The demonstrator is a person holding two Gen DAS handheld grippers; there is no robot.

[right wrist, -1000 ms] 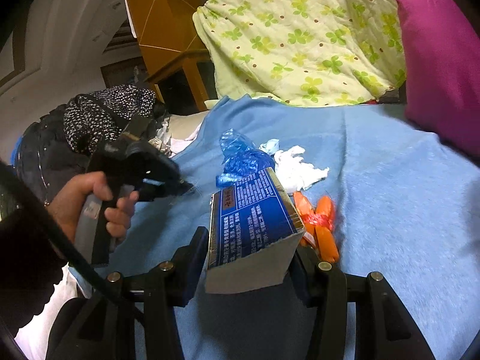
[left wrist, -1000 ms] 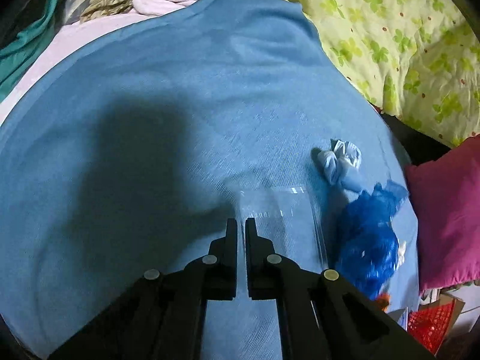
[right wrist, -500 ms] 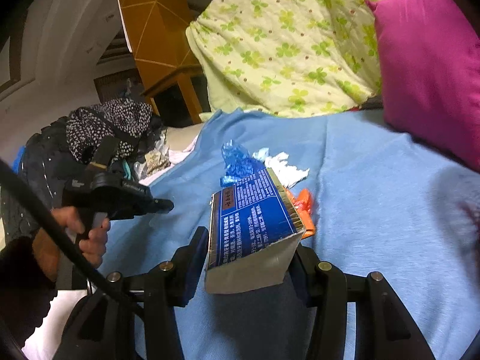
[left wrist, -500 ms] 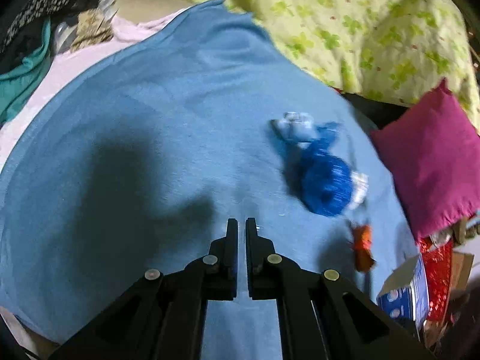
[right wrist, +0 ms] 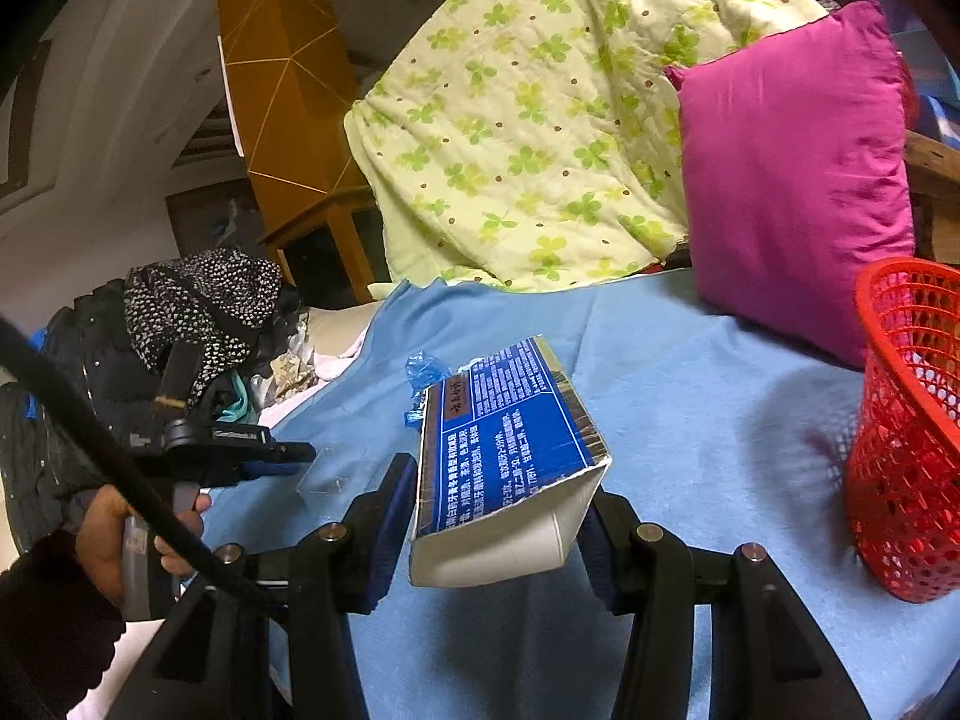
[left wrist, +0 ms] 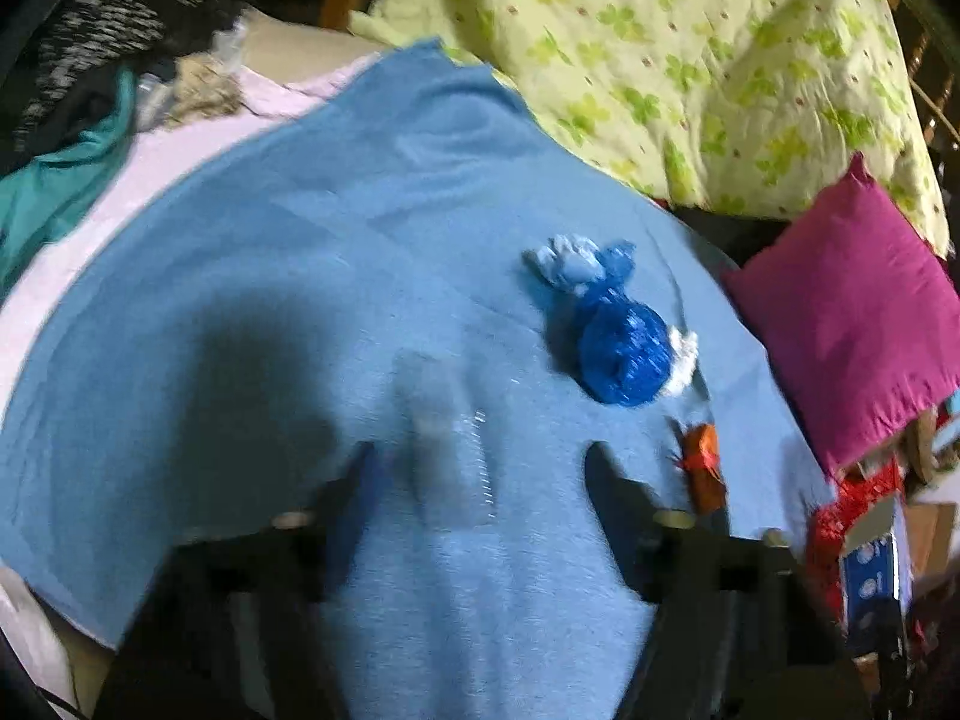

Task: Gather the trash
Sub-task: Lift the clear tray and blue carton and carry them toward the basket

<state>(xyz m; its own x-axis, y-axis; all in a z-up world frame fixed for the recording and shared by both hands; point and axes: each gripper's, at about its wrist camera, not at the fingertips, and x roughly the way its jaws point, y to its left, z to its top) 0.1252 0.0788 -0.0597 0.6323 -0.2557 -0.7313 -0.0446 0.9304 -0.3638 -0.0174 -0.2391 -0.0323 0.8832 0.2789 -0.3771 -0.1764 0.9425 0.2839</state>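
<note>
My right gripper (right wrist: 498, 516) is shut on a blue printed carton (right wrist: 510, 456), held above the blue blanket (right wrist: 690, 396). My left gripper (left wrist: 480, 480) is blurred and its jaws are opening. A clear plastic wrapper (left wrist: 450, 444) hangs loose between them, touching neither finger. In the right wrist view, a hand holds the left gripper (right wrist: 294, 456) with the wrapper (right wrist: 324, 480) at its tip. A crumpled blue plastic bag (left wrist: 624, 354), pale tissue (left wrist: 570, 264) and an orange wrapper (left wrist: 702, 462) lie on the blanket. A red mesh basket (right wrist: 906, 420) stands at the right.
A magenta pillow (right wrist: 792, 180) and a green clover quilt (right wrist: 528, 120) lean at the back of the blanket. Dark clothes (right wrist: 198, 306) are piled on the left, beside a pink sheet (left wrist: 150, 162). A wooden cabinet (right wrist: 282, 90) stands behind.
My left jaws have gone from shut to wide apart, and the clear wrapper now shows loose between them. Both grippers have drawn back and up. The red basket has come into the right wrist view.
</note>
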